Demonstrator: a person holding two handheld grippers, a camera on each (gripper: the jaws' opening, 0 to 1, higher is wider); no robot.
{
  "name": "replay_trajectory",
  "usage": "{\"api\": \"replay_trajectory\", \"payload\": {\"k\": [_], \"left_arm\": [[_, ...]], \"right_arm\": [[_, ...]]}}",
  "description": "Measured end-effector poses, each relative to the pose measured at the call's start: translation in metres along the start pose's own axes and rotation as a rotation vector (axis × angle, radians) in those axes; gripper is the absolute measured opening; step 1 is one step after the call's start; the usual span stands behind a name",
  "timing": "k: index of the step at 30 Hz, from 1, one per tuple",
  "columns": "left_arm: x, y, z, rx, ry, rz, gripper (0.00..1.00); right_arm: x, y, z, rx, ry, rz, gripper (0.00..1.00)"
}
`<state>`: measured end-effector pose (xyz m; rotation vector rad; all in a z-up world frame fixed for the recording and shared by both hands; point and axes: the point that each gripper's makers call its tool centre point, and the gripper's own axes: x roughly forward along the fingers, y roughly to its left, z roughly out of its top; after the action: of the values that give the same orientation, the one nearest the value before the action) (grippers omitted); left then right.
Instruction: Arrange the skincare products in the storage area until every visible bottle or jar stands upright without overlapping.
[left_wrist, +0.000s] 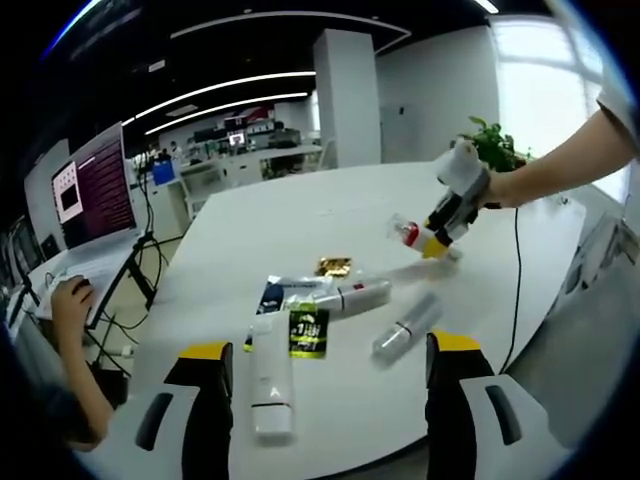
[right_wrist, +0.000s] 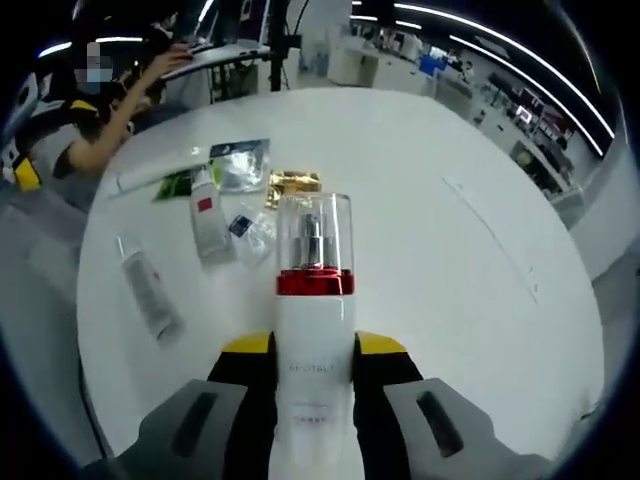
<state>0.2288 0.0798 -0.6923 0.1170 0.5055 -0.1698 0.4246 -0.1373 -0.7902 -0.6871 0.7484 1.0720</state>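
My left gripper (left_wrist: 330, 375) hangs open over the near edge of the white table (left_wrist: 300, 210), nothing between its jaws. Just ahead lie a white tube (left_wrist: 272, 385), a black and green sachet (left_wrist: 309, 331), a white bottle (left_wrist: 352, 297) on its side and a clear grey bottle (left_wrist: 407, 328) on its side. My right gripper (left_wrist: 441, 226), held in a hand at the far right, is shut on a white pump bottle (right_wrist: 313, 300) with a red band and clear cap, lifted above the table. Below it lie a white tube (right_wrist: 207, 225) and a grey tube (right_wrist: 148, 290).
A gold sachet (left_wrist: 333, 266), a blue sachet (left_wrist: 270, 295) and a clear sachet (right_wrist: 240, 165) lie among the products. A person sits at a monitor (left_wrist: 95, 185) beside the table. A plant (left_wrist: 495, 145) stands at the far side, and a cable (left_wrist: 516, 270) crosses the right.
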Motion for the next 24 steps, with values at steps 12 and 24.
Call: {"api": "replay_trajectory", "payload": {"k": [12,24], "left_arm": [[0.000,-0.003,0.002,0.010,-0.005,-0.014,0.75],[0.001,-0.001,0.000,-0.030,0.002,-0.023,0.74]], "right_arm": [[-0.017,0.001,-0.002,0.112,-0.110,-0.043,0.27],[-0.048,0.030,0.001,0.160,-0.205,-0.090,0.27]]}}
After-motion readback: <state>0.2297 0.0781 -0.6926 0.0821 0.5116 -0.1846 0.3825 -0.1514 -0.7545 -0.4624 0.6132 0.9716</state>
